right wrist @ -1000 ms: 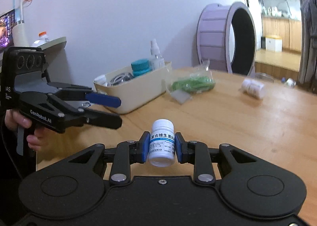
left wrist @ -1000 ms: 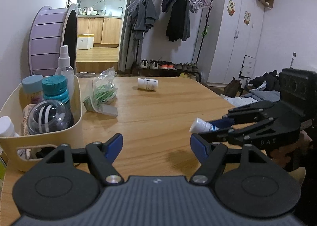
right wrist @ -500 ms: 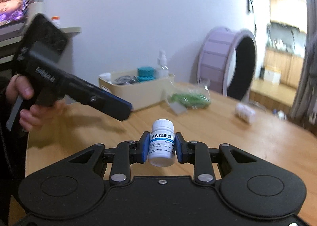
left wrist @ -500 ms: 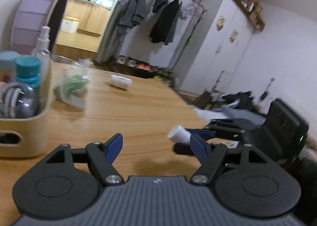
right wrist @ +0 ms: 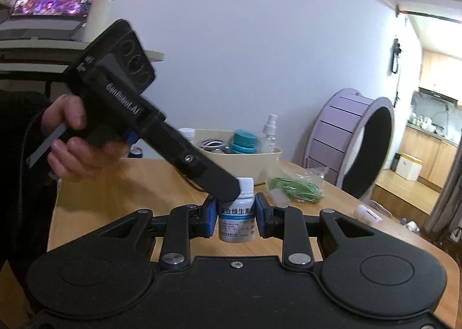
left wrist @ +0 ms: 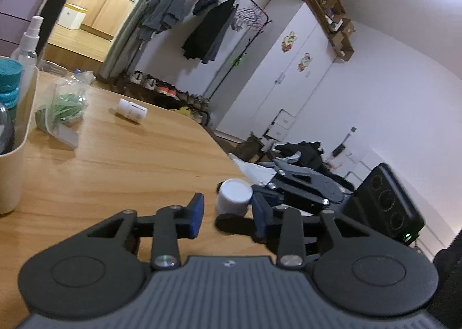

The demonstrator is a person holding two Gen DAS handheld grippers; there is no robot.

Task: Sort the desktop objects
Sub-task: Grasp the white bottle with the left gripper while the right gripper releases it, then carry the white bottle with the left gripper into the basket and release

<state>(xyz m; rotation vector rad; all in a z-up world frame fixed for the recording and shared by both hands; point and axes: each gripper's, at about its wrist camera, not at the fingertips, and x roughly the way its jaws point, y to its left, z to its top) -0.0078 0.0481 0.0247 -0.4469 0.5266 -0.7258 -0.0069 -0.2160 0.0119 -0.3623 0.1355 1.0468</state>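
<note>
between the right gripper (right wrist: 236,219) pads stands a white bottle (right wrist: 237,223), upright and clamped above the table (right wrist: 340,207). the left gripper (left wrist: 228,212) is wide, its 2 pads flanking the bottle's cap, likely for a handover. farther left sits the bin (right wrist: 267,158), then 1 loose bottle (left wrist: 132,109) on its side.

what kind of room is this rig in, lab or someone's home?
Most likely a lived-in home, not a lab. A clothes rack hung with garments stands over a row of shoes, a white wardrobe sits beside it, and a kitchen with wooden cabinets shows through the doorway behind the wooden table.
</note>
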